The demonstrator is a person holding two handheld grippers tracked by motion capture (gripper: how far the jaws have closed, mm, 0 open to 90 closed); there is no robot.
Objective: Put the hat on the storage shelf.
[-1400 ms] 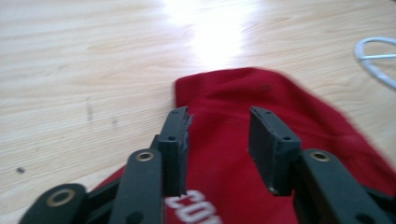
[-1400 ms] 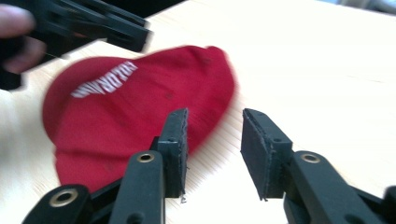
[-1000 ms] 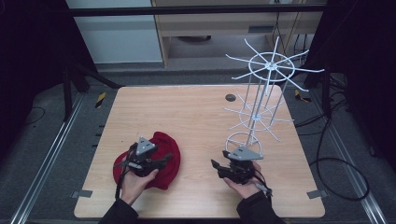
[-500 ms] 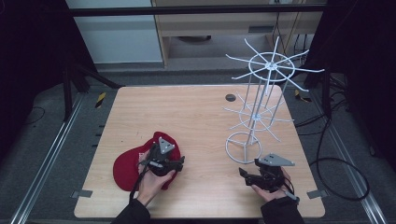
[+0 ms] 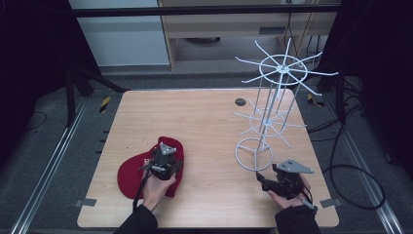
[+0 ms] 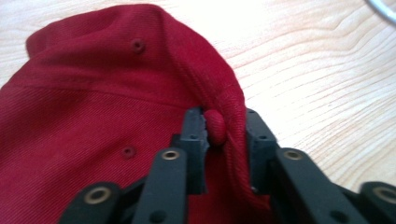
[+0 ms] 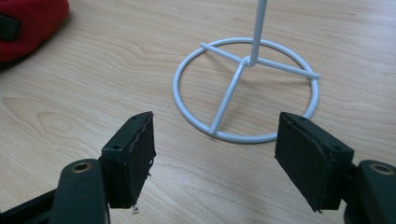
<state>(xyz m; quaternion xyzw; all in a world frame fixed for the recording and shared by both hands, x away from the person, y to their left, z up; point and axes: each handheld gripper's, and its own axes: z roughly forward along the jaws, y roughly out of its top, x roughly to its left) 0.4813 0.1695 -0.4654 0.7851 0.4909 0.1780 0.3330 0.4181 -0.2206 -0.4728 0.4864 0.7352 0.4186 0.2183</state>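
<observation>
You look down on a light wooden tabletop (image 5: 204,117) with rounded corners, standing on grey carpeted floor (image 5: 53,146). Metal rails (image 5: 46,175) run along the floor on both sides. Beyond the far edge sits a pale cabinet (image 5: 117,34) beside a wooden shelf unit (image 5: 219,24). Black drapes (image 5: 29,58) darken both sides, and black cables (image 5: 350,170) loop across the floor past the right edge.
</observation>
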